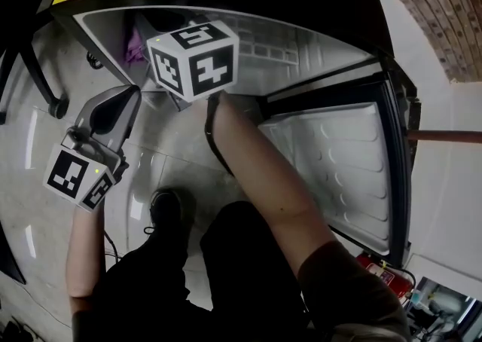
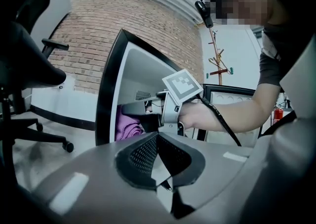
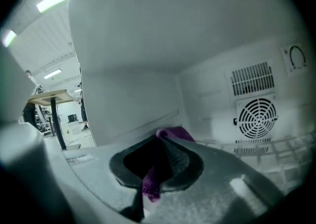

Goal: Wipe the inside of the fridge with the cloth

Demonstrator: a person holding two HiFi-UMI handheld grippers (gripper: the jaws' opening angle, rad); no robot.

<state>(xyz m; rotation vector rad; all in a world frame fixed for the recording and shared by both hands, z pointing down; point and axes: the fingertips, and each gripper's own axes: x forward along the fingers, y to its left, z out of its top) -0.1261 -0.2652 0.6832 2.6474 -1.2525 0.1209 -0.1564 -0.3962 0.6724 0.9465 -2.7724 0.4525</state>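
The right tool [image 3: 159, 163], jaws clamped on the purple cloth [image 3: 175, 132], reaches deep inside the open fridge [image 1: 316, 54], near the fan grille [image 3: 256, 117]. The left tool [image 2: 159, 159] hangs outside, jaws together on nothing. Wiping appears under way; next the cloth likely needs pressing flat against a wall and sweeping across.

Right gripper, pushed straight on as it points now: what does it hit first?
Likely the fridge's white inner wall, near the corner left of the round fan grille. The purple cloth clamped in the right gripper pokes past the tips, so it should touch first. Depth unclear.
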